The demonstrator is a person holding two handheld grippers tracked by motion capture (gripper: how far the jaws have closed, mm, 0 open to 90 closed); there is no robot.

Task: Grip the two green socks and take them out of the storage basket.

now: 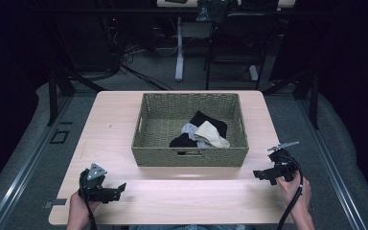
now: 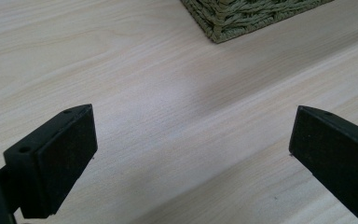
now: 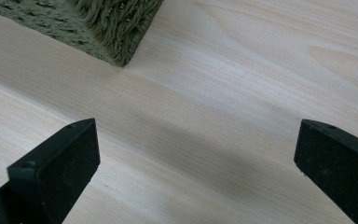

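Note:
A green woven basket (image 1: 189, 156) stands in the middle of the light wooden table (image 1: 120, 120). Inside it lie crumpled cloths: black (image 1: 210, 122), grey (image 1: 189, 129) and beige (image 1: 212, 134). My left gripper (image 1: 120, 188) rests low at the table's front left, held by a hand, its jaws wide apart over bare wood (image 2: 191, 140). My right gripper (image 1: 257, 174) hovers at the front right, pointing left toward the basket's corner (image 3: 121, 51), jaws spread with nothing between them.
The basket's near wall has a handle slot (image 1: 190, 153). Beyond the table stand a desk leg (image 1: 179, 48), cables and a dark chair (image 1: 239, 43). Grey floor surrounds the table on both sides.

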